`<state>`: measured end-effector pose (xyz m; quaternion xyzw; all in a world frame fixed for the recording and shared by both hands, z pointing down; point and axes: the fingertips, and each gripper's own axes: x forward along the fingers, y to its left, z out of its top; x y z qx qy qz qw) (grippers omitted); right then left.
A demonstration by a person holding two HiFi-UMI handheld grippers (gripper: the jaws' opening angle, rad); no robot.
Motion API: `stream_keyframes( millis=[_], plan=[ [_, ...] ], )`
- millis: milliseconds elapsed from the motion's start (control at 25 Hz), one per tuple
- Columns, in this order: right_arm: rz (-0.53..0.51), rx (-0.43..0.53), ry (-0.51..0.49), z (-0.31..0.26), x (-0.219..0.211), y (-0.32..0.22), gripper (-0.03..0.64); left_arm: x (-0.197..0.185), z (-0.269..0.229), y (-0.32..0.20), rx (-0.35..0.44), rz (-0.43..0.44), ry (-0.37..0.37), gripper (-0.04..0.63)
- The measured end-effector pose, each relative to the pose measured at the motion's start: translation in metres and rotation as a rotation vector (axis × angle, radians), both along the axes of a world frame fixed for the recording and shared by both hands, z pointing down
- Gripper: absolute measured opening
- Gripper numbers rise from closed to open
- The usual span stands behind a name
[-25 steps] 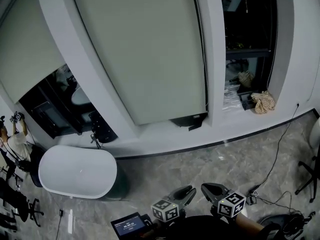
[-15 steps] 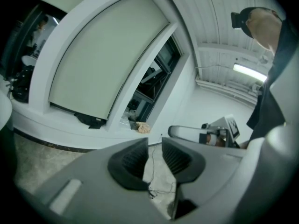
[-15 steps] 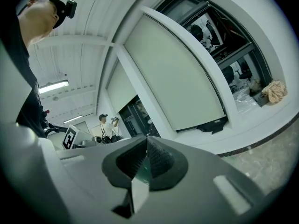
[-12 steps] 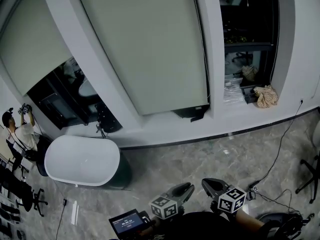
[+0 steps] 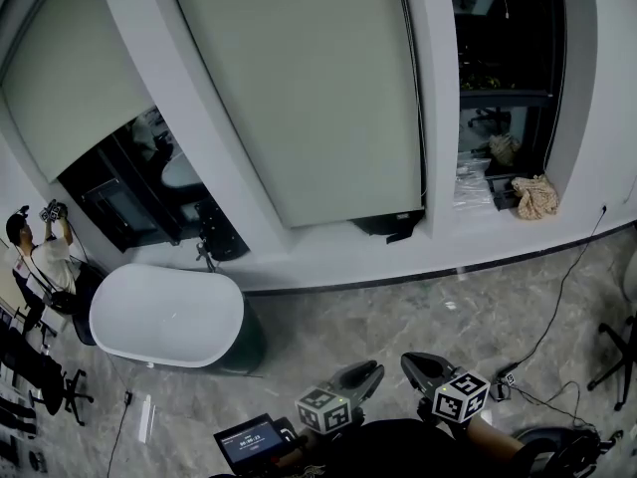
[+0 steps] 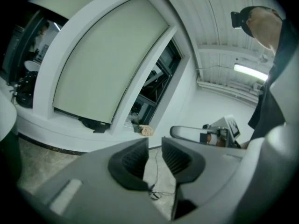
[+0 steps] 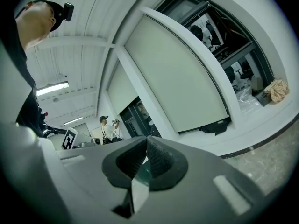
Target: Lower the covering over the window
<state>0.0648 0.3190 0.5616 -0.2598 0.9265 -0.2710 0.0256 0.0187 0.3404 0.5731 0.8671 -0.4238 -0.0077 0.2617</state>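
Head view: blind [image 5: 309, 88] is hanging behind & right of the tub [image 5: 164, 317], well ahead of both tools. Left tool [image 5: 368, 374] is sitting slightly spread, empty; right tool [image 5: 416, 366] pressed together, prob. nearer its right edge.

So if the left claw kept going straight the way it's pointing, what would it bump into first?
Nothing nearby: only open floor lies ahead of the left claw. Farther on it would probably meet the white ledge near the crumpled cloth, though depth is hard to judge.
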Motion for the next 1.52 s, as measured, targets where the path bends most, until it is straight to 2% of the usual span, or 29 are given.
stream_keyframes(
  millis=[560, 1520],
  plan=[
    [0.027, 0.014, -0.004, -0.004, -0.03, -0.001, 0.008, -0.033, -0.002, -0.004, 0.012, 0.014, -0.002, 0.083],
    [0.032, 0.01, -0.006, -0.004, -0.049, 0.008, 0.006, -0.053, -0.003, 0.007, 0.017, 0.012, -0.002, 0.081]
  ],
)
